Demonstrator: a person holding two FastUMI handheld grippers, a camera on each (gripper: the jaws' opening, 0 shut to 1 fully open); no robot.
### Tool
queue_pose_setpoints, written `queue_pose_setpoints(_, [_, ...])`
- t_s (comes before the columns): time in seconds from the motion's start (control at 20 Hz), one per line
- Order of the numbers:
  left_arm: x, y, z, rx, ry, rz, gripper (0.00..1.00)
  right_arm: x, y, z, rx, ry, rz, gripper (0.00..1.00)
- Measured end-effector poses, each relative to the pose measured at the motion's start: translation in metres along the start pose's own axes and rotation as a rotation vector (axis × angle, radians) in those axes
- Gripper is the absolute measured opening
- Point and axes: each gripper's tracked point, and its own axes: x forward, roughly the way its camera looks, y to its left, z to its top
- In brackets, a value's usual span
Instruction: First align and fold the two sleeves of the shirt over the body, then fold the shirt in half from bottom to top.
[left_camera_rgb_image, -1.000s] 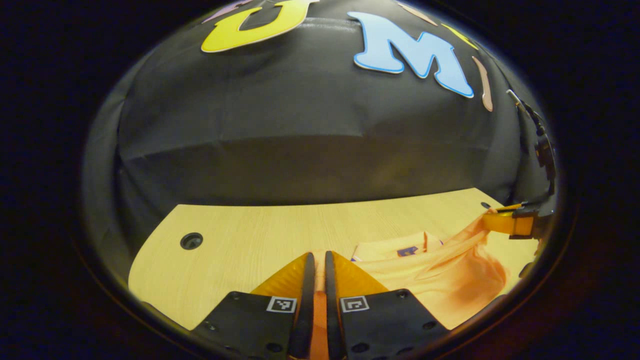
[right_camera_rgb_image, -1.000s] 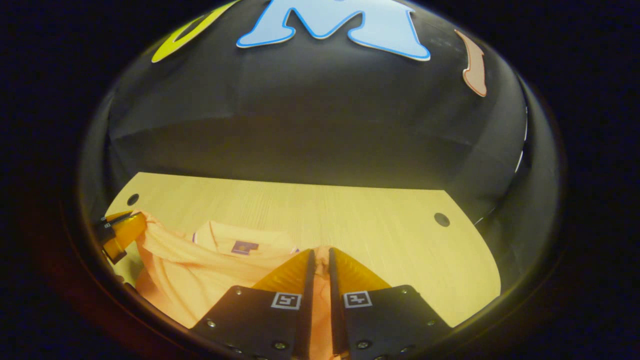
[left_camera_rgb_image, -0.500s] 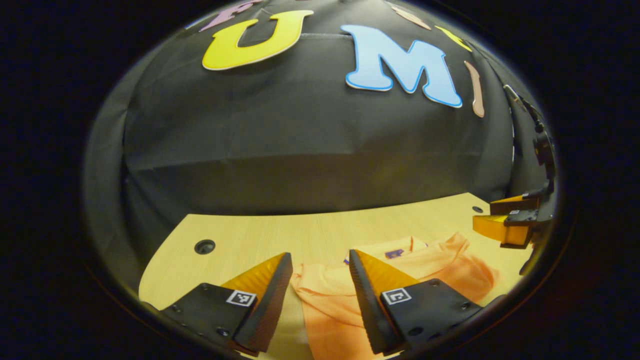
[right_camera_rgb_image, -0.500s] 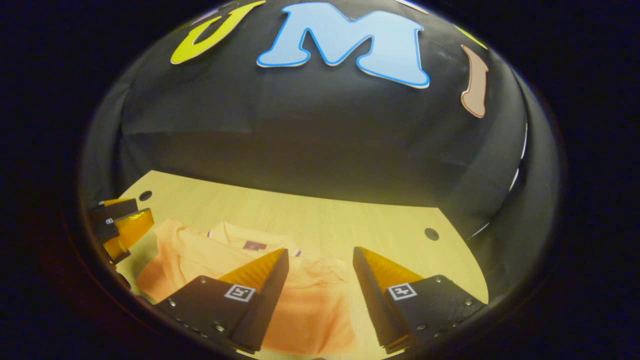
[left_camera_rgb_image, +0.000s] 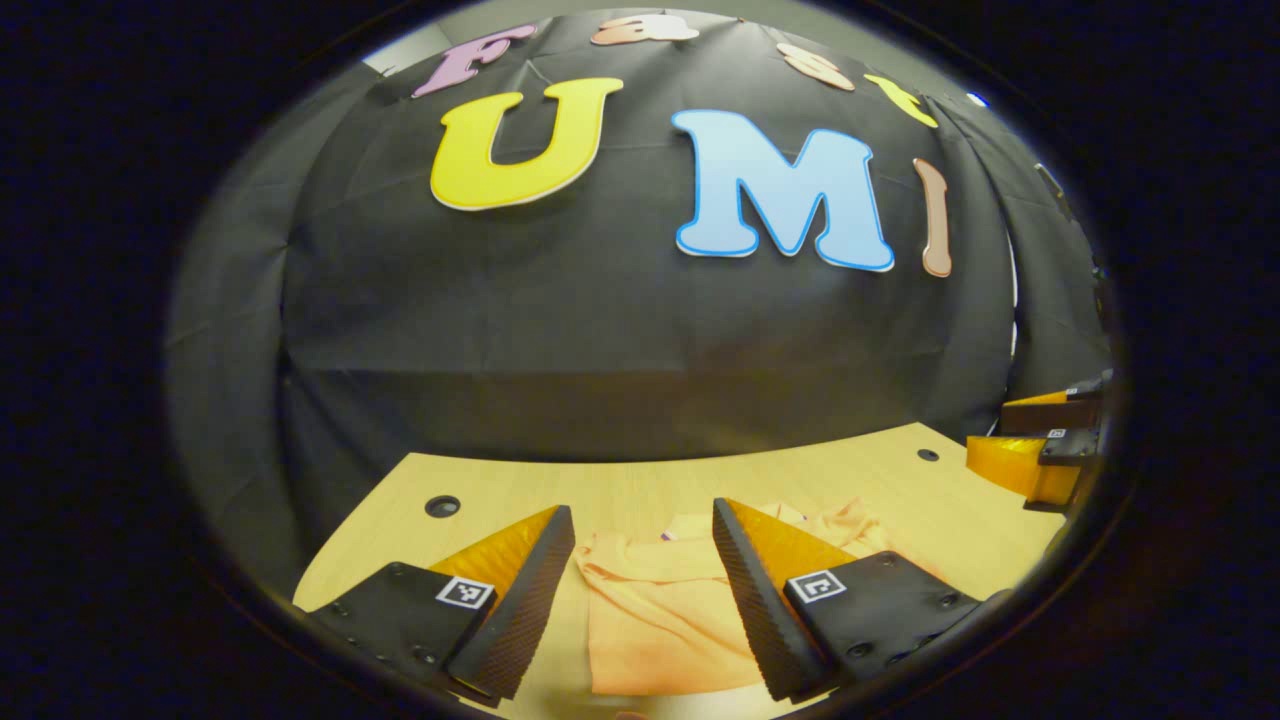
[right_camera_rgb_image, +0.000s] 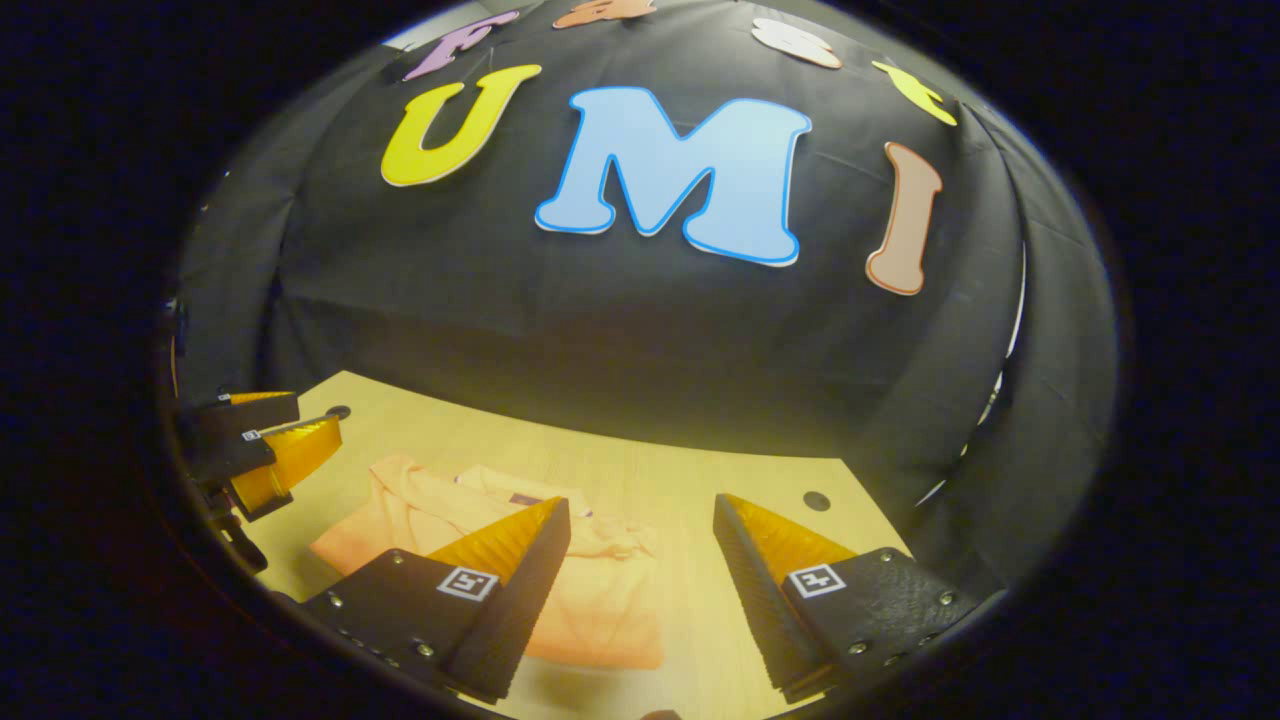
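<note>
On the tabletop (left_camera_rgb_image: 650, 480), folded shirt (left_camera_rgb_image: 660, 620) lies flat. Left gripper (left_camera_rgb_image: 640, 590) and right gripper (right_camera_rgb_image: 640, 590) both spread wide, holding nothing.

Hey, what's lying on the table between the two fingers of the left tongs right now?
In the left gripper view, the folded orange shirt lies on the wooden table in the gap of the open left tongs, touching neither finger.

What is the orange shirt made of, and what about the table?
The shirt looks like soft, matte knit cloth, probably cotton: it bunches and creases where it lies folded. The table looks like pale wood or a wood-look laminate, smooth with fine straight grain lines; which one, the pictures leave open.
</note>
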Motion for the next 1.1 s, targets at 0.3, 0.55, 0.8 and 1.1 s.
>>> queue_pose_setpoints(0.3, [-0.061, -0.035, 0.017, -0.008, -0.046, 0.016, 0.96, -0.067, -0.020, 0.012, -0.020, -0.072, 0.007, 0.90])
queue_pose_setpoints(0.55, [-0.108, -0.063, 0.035, -0.013, -0.117, 0.037, 0.96, -0.116, -0.036, 0.012, -0.028, -0.119, 0.032, 0.89])
queue_pose_setpoints(0.8, [-0.157, -0.079, 0.046, -0.028, -0.182, 0.074, 0.96, -0.160, -0.052, 0.009, -0.032, -0.162, 0.045, 0.89])
queue_pose_setpoints(1.1, [-0.206, -0.089, 0.050, 0.021, -0.216, 0.084, 0.96, -0.200, -0.064, 0.008, 0.019, -0.212, 0.031, 0.89])
